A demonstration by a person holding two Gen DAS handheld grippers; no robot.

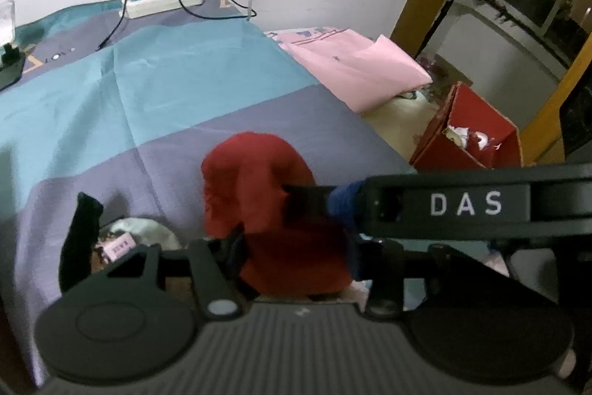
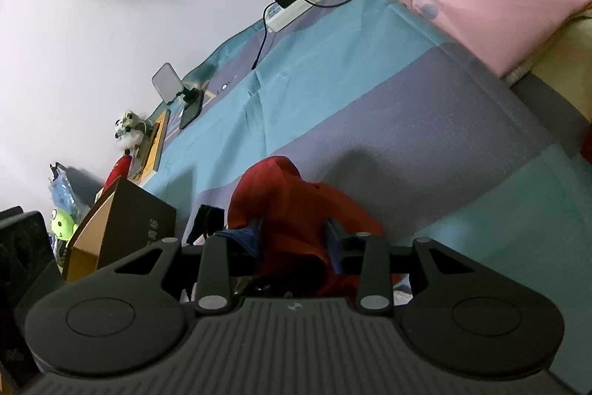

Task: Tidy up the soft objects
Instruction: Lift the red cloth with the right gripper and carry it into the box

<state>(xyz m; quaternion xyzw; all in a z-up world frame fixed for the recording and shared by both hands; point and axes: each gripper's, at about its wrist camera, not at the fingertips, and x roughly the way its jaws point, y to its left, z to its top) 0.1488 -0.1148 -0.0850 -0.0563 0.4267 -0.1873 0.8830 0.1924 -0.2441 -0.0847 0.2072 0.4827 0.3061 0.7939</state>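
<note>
Right up against both lenses is the red cloth (image 2: 296, 210), bunched in a soft heap on the striped bedsheet (image 1: 155, 91). It looks light and floppy, so my guess is it'll sag and slide wherever it isn't pinched; grabbing a thick fold beats grabbing a loose edge.

The right gripper (image 2: 294, 243) has its jaws narrow and clamped on a wad of the red cloth. The left gripper (image 1: 296, 247) sits around the same cloth with jaws partway in, but I can't tell if its pads actually press.

Containers: 1 red box (image 1: 477, 132) past the bed edge, torn white bits on its rim, inside hidden. 1 dark carton (image 2: 125, 228) stands at the left, contents hidden too. A folded pink cloth (image 1: 355, 69) lies further back.
</note>
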